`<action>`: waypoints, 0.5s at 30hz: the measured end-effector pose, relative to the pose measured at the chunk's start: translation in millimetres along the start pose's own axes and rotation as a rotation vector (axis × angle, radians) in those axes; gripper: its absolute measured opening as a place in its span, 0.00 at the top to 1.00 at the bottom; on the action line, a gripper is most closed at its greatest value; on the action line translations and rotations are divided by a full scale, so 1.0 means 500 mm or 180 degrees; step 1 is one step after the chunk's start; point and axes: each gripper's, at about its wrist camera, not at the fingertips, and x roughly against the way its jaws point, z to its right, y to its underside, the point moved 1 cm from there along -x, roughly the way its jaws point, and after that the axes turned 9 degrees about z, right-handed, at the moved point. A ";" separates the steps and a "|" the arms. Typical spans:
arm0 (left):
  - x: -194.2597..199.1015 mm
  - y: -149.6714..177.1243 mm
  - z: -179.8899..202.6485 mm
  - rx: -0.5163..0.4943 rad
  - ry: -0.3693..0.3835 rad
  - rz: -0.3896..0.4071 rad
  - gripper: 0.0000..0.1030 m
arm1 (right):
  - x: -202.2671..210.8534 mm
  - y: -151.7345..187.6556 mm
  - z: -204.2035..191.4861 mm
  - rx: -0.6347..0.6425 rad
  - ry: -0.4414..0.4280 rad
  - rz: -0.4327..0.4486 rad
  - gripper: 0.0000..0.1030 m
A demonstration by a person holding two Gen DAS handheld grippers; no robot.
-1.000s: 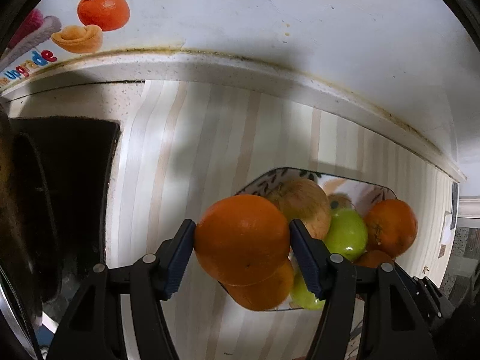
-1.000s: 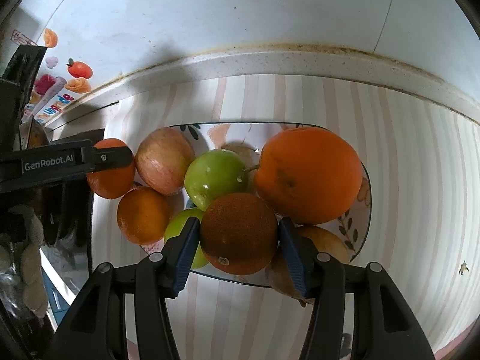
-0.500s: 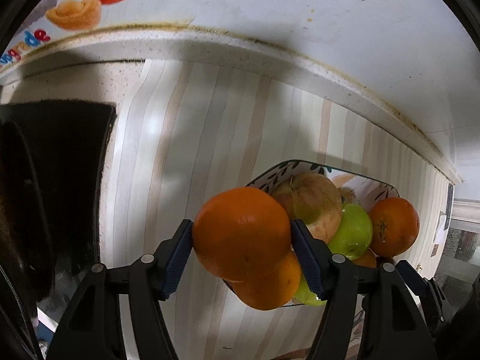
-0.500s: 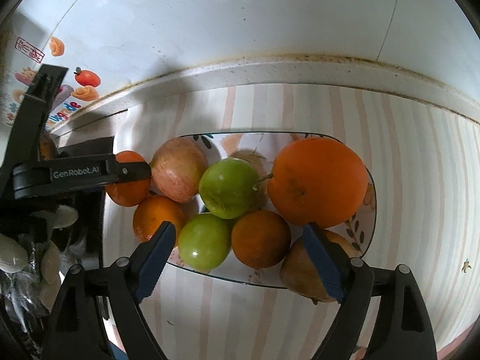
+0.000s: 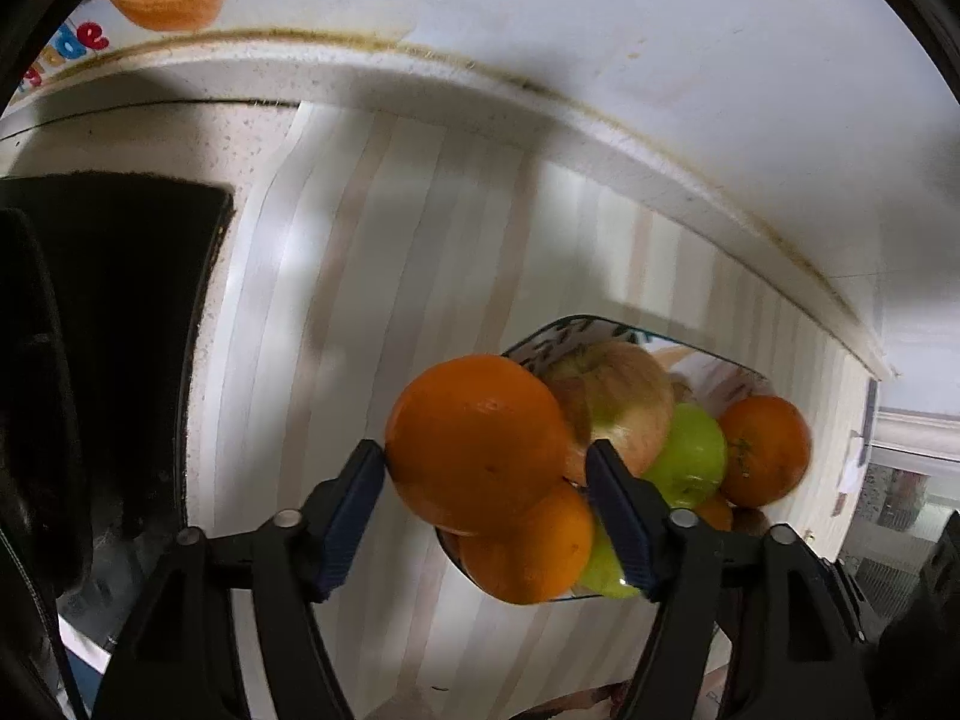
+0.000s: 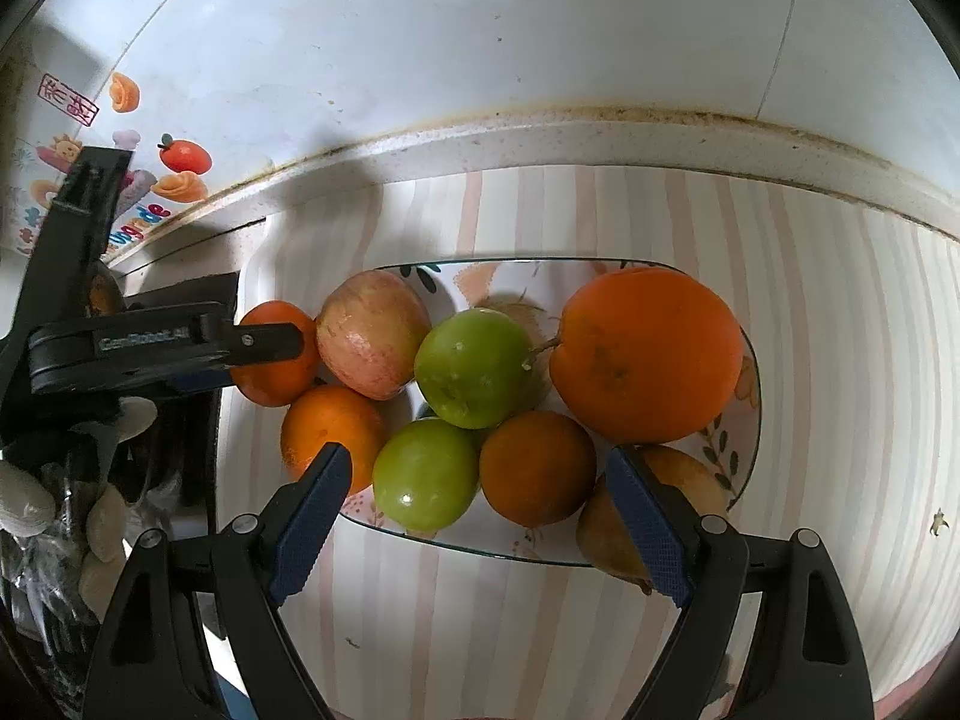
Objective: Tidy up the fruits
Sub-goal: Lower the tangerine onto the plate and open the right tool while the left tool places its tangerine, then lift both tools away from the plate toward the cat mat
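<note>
A patterned oblong plate on the striped counter holds several fruits: a large orange, a red apple, two green fruits, small oranges and a pear. My right gripper is open and empty above the plate's near edge. My left gripper is shut on an orange and holds it at the plate's left end. In the right wrist view that orange sits beside the apple, partly hidden by a left finger.
A black mat or stove edge lies left of the plate. A white wall with fruit stickers runs behind the counter's raised back rim. Pale objects sit low at the left.
My right gripper has opened, let go of the small orange onto the plate and drawn back. My left gripper, still holding its orange, has shifted slightly.
</note>
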 end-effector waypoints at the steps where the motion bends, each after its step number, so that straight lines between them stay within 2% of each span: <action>1: 0.005 0.000 0.001 -0.0013 0.0001 0.0019 0.31 | 0.005 0.000 -0.001 0.0000 -0.0004 0.0016 0.14; 4: 0.034 0.008 0.011 -0.0088 -0.0035 0.0127 0.30 | 0.021 0.003 -0.004 0.0026 0.0073 0.0050 0.08; 8: 0.100 0.045 0.038 -0.0271 -0.0154 0.0451 0.30 | 0.063 0.016 0.004 0.0030 0.0260 0.0168 0.07; 10: 0.136 0.082 0.056 -0.0434 -0.0225 0.0618 0.30 | 0.093 0.028 0.014 0.0001 0.0352 0.0274 0.05; 15: 0.188 0.178 0.080 -0.0691 -0.0386 0.0848 0.30 | 0.152 0.070 0.021 0.0005 0.0496 0.0429 0.04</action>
